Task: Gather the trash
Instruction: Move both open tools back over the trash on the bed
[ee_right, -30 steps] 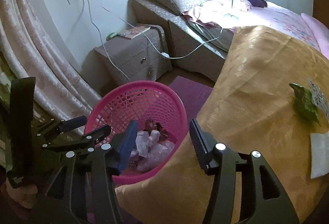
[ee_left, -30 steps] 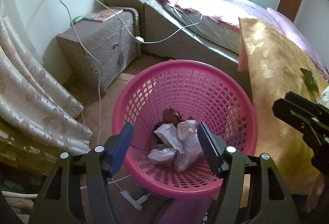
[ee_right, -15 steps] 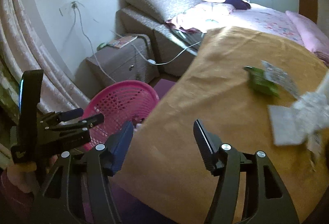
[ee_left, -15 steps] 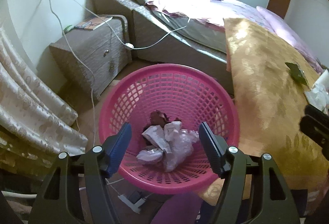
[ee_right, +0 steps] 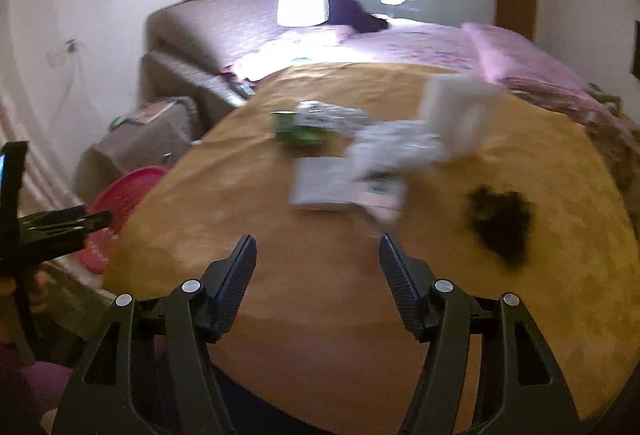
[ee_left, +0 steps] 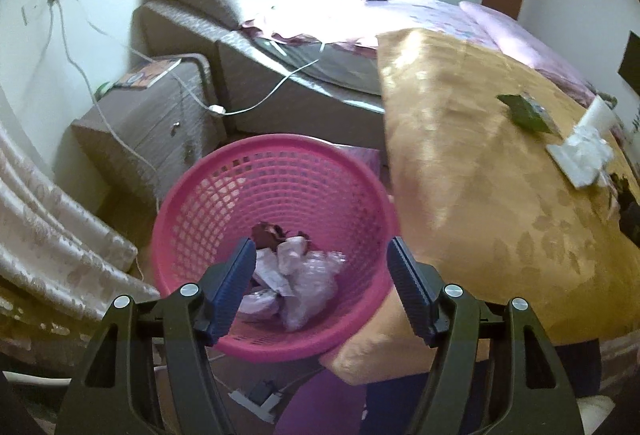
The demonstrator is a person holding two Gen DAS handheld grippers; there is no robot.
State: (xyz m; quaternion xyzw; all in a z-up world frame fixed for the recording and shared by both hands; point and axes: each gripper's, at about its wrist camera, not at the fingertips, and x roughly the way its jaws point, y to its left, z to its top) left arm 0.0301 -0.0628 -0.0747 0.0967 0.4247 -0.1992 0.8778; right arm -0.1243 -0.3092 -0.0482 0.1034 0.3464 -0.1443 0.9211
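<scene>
Trash lies crumpled in the pink basket under the left gripper, whose jaws stand apart, empty. More litter sits blurred on the gold cloth ahead of the right gripper, jaws opening with nothing between them.

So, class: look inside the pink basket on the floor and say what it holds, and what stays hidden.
The pink basket holds crumpled pale wrappers and a reddish-brown scrap. Anything beneath that pile is covered, and the left gripper blocks part of it.
</scene>
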